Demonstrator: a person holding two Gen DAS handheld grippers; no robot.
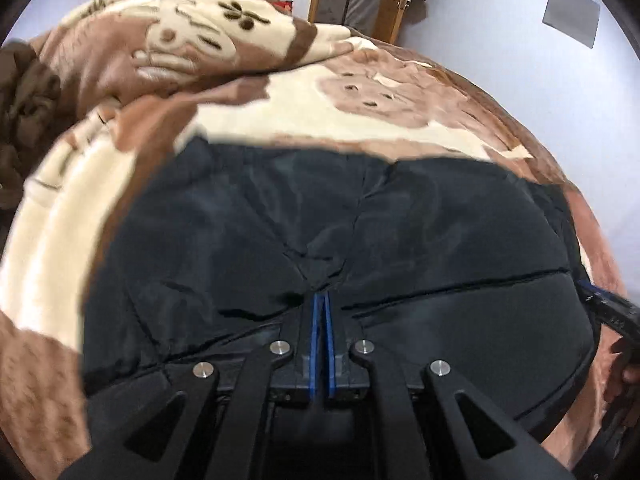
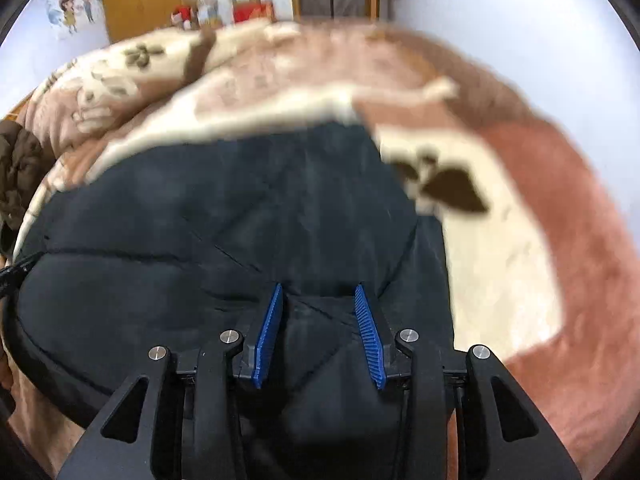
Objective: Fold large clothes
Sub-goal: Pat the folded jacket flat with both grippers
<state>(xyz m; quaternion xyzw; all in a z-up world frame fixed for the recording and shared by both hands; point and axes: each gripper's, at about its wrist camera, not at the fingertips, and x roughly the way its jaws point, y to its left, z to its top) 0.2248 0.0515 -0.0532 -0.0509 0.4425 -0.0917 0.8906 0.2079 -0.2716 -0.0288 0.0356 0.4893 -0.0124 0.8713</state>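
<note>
A large black quilted jacket lies spread on a bed; it also fills the middle of the right wrist view. My left gripper is shut, its blue pads pressed together on a pinched fold of the jacket's black fabric. My right gripper is open, its blue ribbed fingers apart over the jacket's near edge, with fabric lying between them. The right gripper's tip shows at the right edge of the left wrist view.
The bed is covered by a brown and cream fleece blanket with bear prints, bunched high at the back left. A dark brown garment lies at the left. Wooden doors and boxes stand by the far wall.
</note>
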